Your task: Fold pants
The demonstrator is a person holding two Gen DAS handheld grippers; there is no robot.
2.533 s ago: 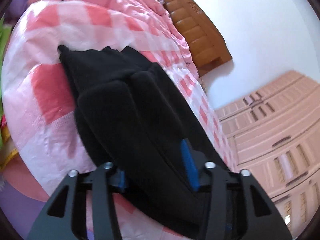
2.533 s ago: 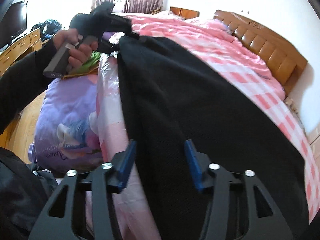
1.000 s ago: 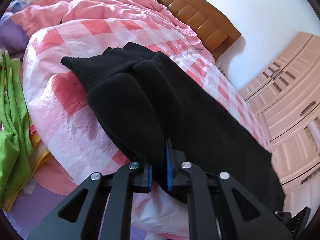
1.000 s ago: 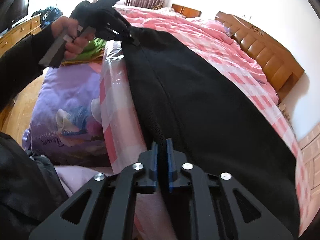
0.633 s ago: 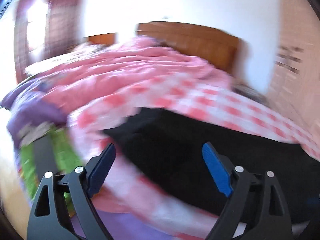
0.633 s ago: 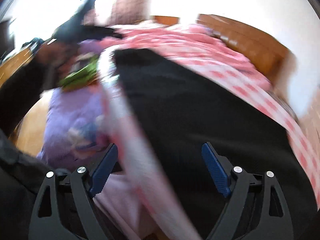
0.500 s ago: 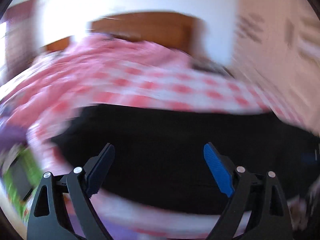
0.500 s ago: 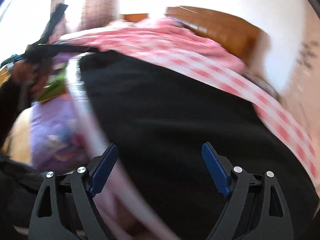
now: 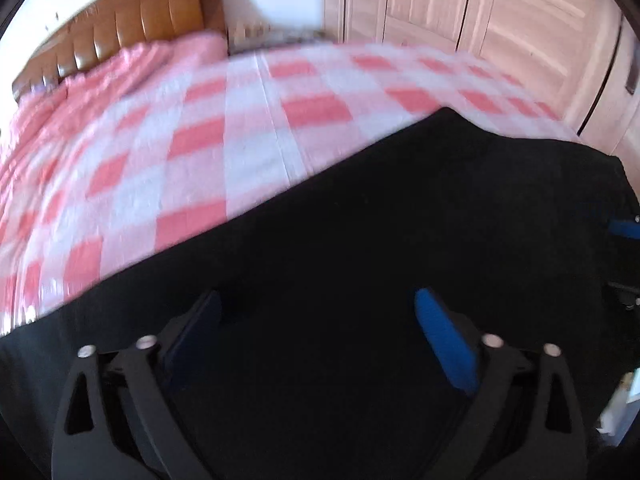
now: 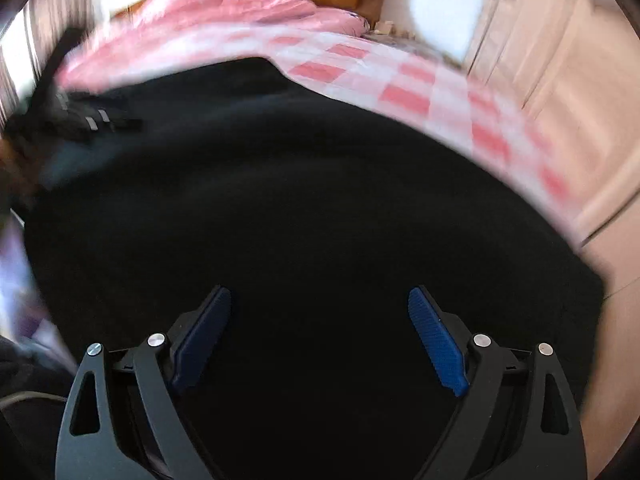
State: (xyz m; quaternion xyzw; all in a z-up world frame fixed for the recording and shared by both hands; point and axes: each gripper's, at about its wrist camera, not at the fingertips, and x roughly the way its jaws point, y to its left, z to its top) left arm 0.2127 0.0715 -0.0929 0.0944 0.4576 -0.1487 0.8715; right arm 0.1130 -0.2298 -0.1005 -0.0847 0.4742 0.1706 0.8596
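Observation:
The black pants (image 9: 360, 240) lie spread flat on the pink checked bedcover (image 9: 200, 120) and fill the lower half of both views; they also show in the right wrist view (image 10: 300, 200). My left gripper (image 9: 316, 320) is open and empty, hovering just above the black cloth. My right gripper (image 10: 320, 320) is open and empty, also just above the cloth. The left gripper shows blurred at the left edge of the right wrist view (image 10: 80, 116). Both views are motion-blurred.
A wooden headboard (image 9: 120, 28) stands at the far end of the bed. Pale wooden wardrobe doors (image 9: 480, 20) line the right side. The bedcover (image 10: 400, 80) stretches beyond the pants towards the headboard.
Both grippers were shut on the edge of the pants a second ago; both have opened, let go and swung to face across the bed. The pants now lie flat.

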